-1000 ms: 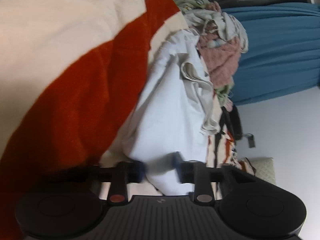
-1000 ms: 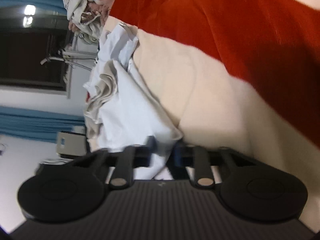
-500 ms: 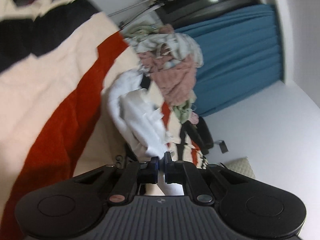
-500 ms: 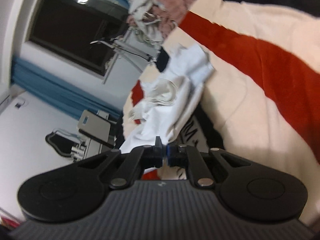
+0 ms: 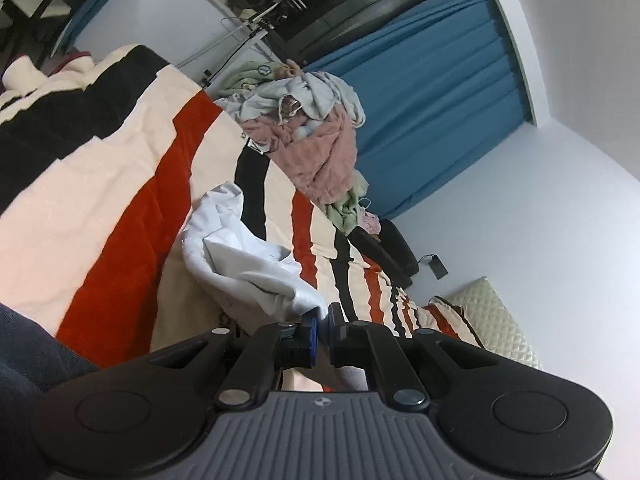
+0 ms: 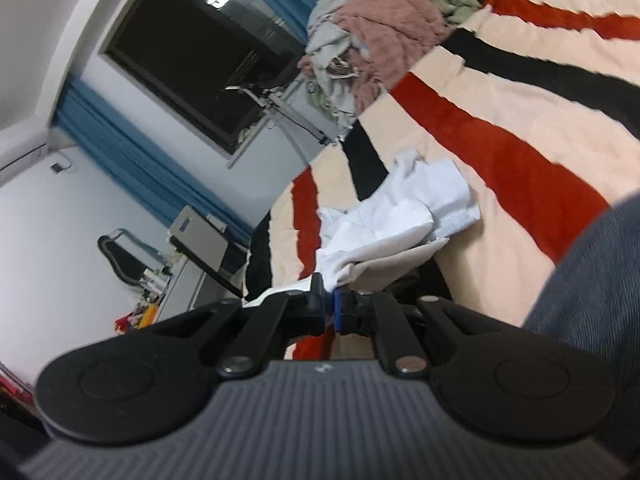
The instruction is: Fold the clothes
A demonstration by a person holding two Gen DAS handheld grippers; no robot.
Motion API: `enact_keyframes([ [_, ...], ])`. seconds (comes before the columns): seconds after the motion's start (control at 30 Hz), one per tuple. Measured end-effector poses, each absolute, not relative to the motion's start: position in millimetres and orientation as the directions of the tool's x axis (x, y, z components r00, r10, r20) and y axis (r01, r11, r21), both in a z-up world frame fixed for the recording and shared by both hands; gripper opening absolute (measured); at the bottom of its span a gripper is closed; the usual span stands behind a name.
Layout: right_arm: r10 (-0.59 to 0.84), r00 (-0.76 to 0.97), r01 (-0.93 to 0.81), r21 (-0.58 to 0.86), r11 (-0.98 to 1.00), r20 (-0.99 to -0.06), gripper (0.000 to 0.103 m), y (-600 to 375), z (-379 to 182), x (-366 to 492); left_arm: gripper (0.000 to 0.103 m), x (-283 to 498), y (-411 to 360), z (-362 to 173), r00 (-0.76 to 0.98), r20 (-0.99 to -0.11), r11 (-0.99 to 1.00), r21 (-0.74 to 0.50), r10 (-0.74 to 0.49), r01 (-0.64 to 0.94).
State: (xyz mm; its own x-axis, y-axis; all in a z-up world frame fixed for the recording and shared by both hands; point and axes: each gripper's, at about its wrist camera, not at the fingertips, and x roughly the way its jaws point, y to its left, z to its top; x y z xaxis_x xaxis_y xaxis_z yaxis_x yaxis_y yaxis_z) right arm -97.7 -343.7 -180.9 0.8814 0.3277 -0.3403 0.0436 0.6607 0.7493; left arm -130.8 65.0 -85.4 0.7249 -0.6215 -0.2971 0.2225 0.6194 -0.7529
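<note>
Both grippers (left (image 5: 323,318), right (image 6: 330,300)) pinch the crumpled white garment (image 5: 244,264) over the fuzzy striped blanket (image 5: 100,200).

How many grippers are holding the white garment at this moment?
2. The left gripper pinches one edge of the white garment, and the right gripper pinches another edge; the garment hangs above the striped blanket.

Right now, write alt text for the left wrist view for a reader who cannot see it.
The left gripper is shut on a corner of a crumpled white garment, which trails across a bed covered by a cream, red and black striped blanket. Behind it sits a pile of unfolded clothes before a blue curtain.
</note>
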Motion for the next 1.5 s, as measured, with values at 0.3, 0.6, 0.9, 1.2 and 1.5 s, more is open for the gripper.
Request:
enact_keyframes([
  [0.3,0.252,0.905,0.105,0.754,0.649,-0.343,0.008,-350.8,-154.3,3.2,0.007,-14.5,28.1,-53.1,0.755,-0.352,0.719,-0.66,-0.553,0.219],
  [0.6,0.164,0.875,0.216,0.672,0.708,-0.455,0.008,-360.7,-191.4,154.2,0.007,115.4,-15.3,-90.1,0.763,-0.462,0.836,-0.517,-0.452,0.181],
  [0.9,0.233,0.813,0.236,0.667,0.707,-0.534,0.011,-371.3,-252.8,194.1,0.007,160.6,-24.5,-142.0,0.728,-0.527,0.872,-0.445,-0.438,0.203],
  [1.2,0.277,0.833,0.099,0.622,0.776,-0.478,0.081,-351.3,-229.6,167.1,0.072,153.5,-24.1,-132.9,0.698,-0.54,0.869,-0.423,-0.47,0.258],
  [1.5,0.172,0.776,0.11,0.398,0.911,-0.607,0.031,-326.5,-245.9,188.5,0.088,150.7,-40.5,-138.3,0.735,-0.566,0.927,-0.249,-0.374,0.279],
])
